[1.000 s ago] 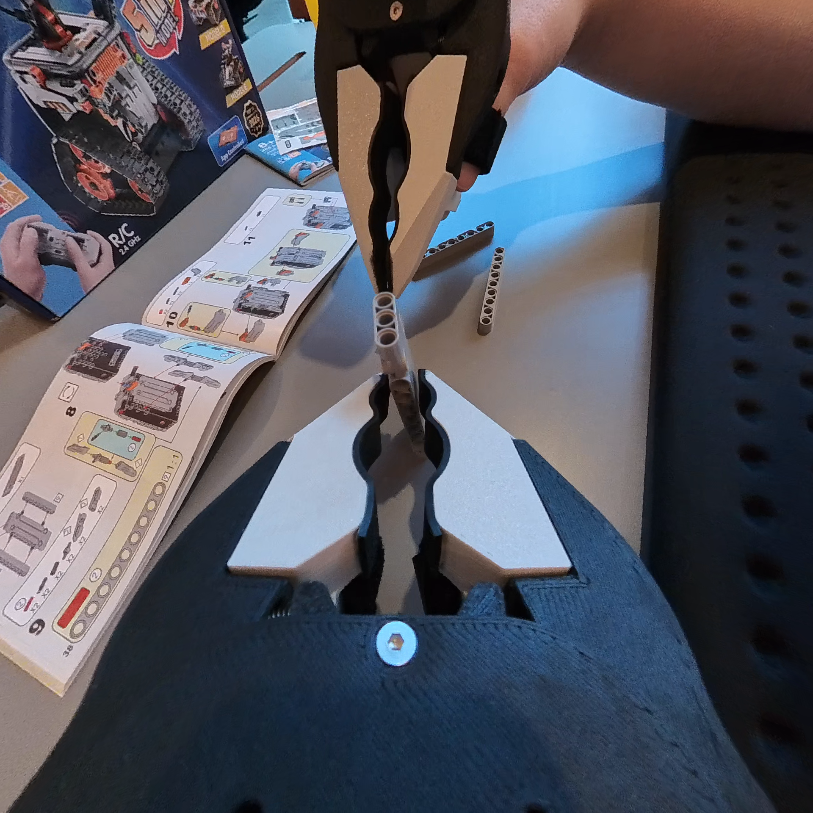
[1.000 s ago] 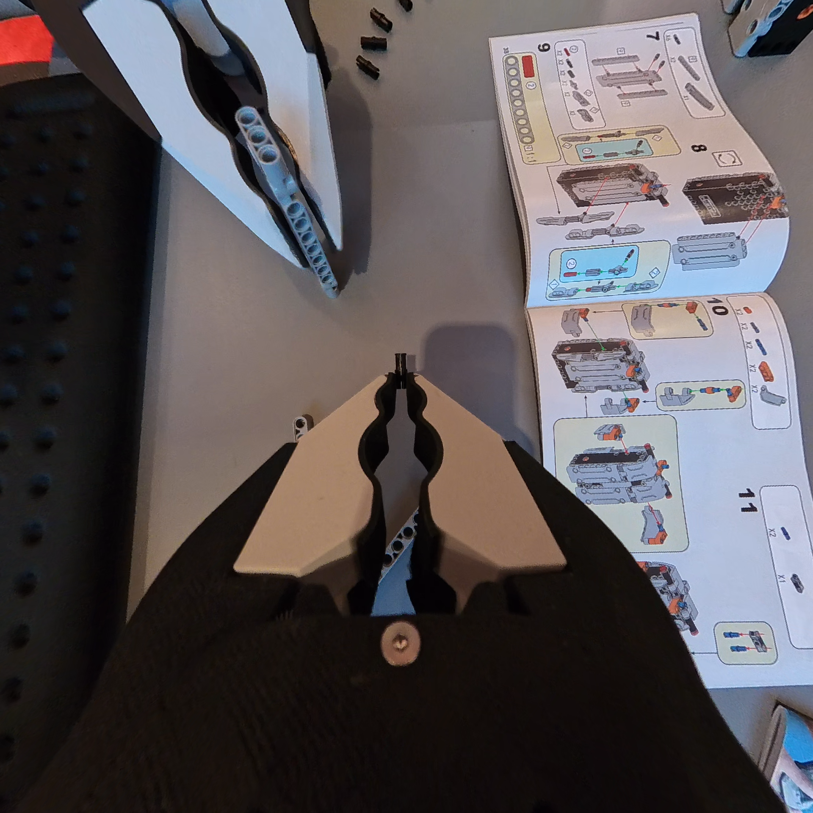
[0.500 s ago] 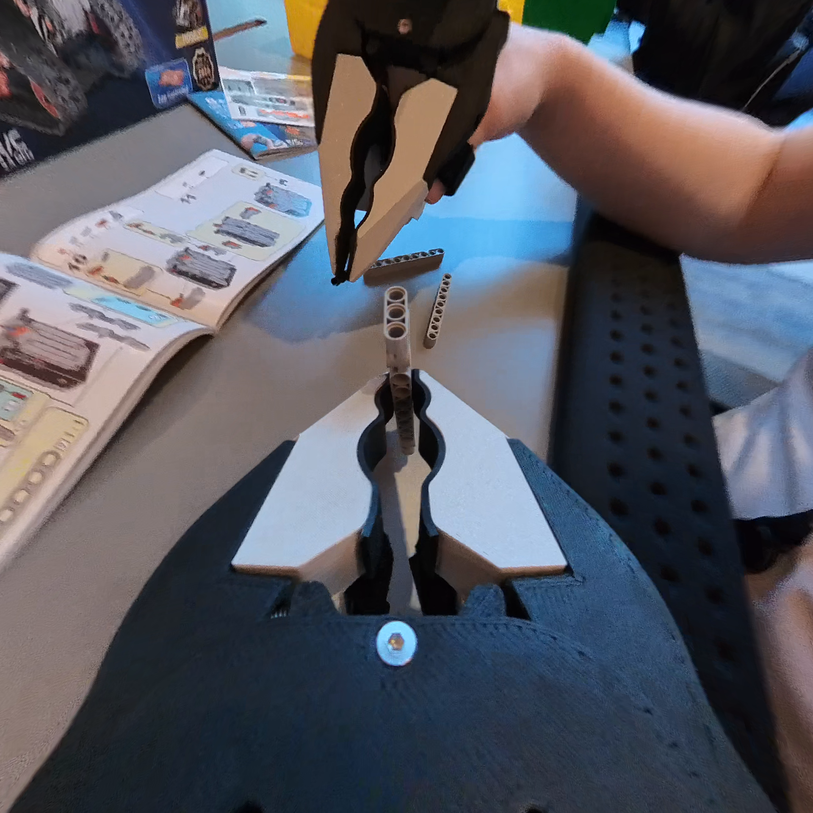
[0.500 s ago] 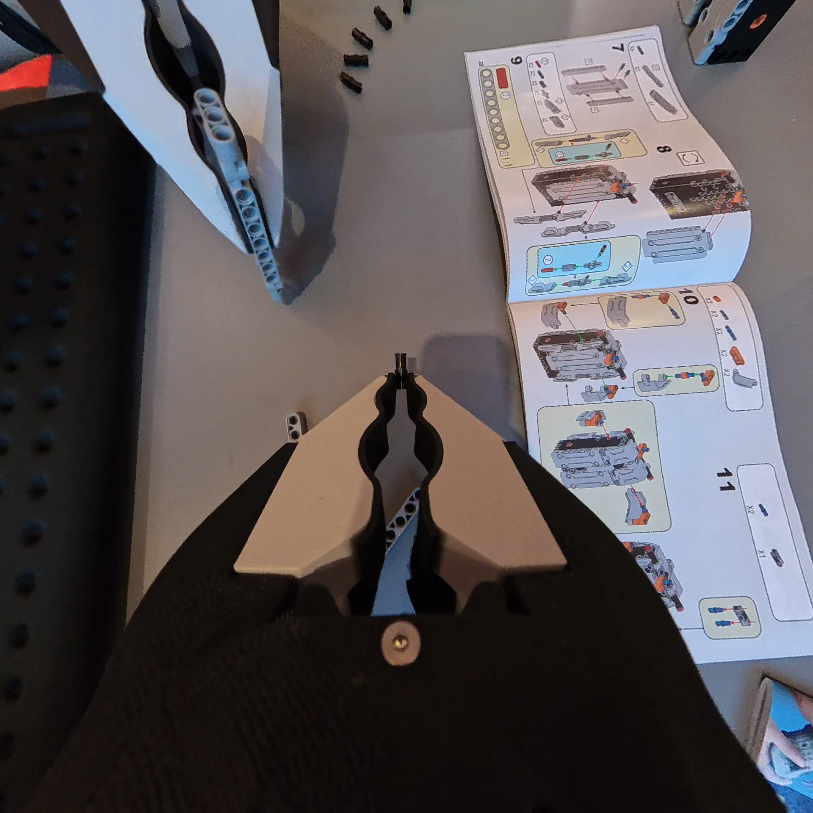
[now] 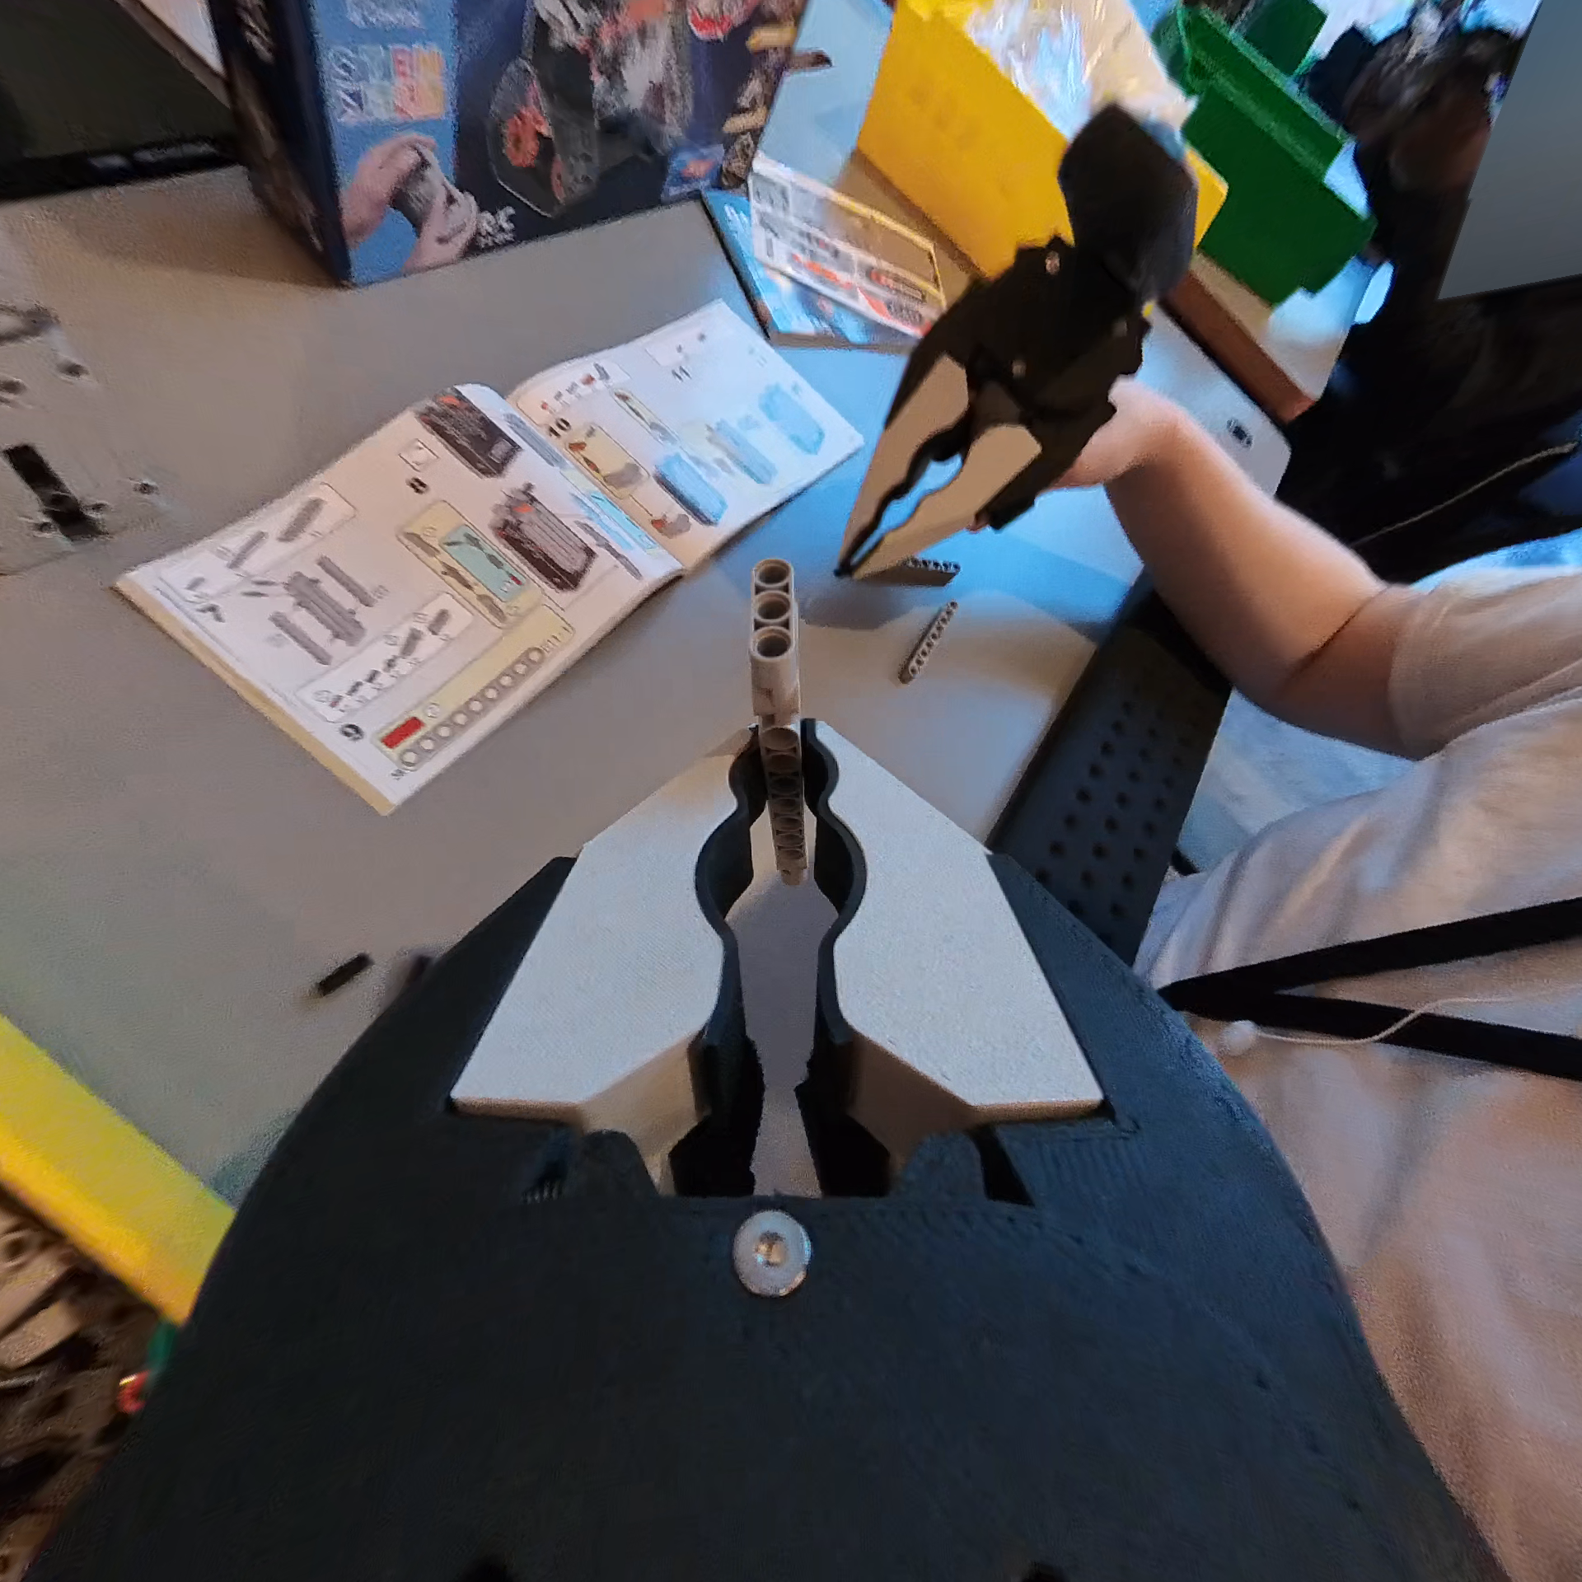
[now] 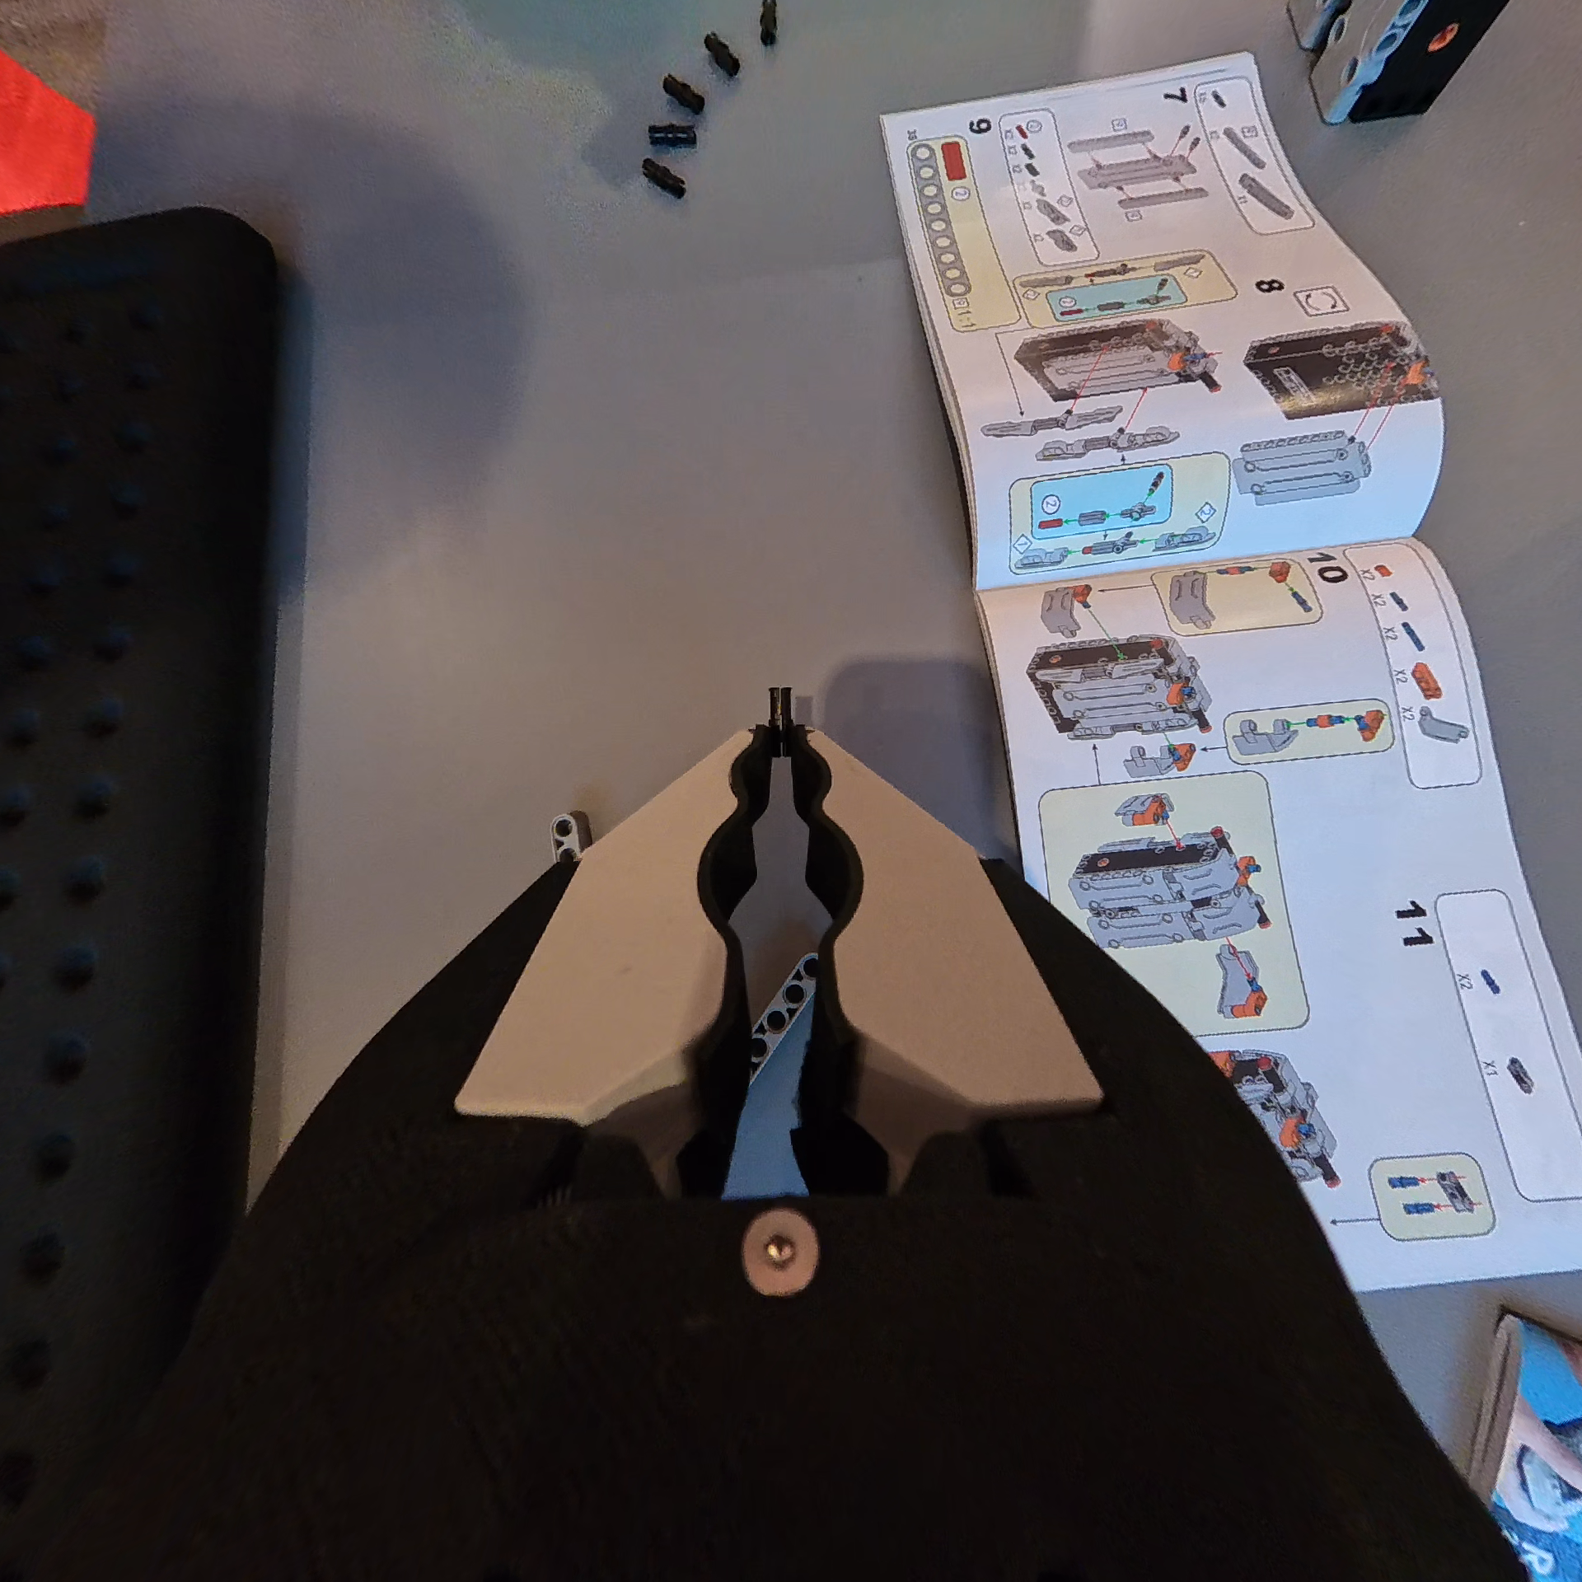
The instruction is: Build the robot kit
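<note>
Grippers drawing apart above the worktop [image 6: 531, 514]

The open instruction booklet [image 6: 1198, 599] is lying beside both; the left gripper [image 5: 777, 753], jaws clamped on a grey perforated beam [image 5: 776, 651], is pulling back while the right gripper [image 6: 781, 736], jaws pinching a small black pin [image 6: 779, 706], is no longer meeting it, so beam and pin remain unjoined.

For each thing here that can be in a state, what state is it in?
Left claw: shut on long grey holed plastic beam, held upright.
Right claw: shut on small black plastic pin.
Paper instruction booklet: open, flat on grey table.
Loose black pins: lying on table.
</note>
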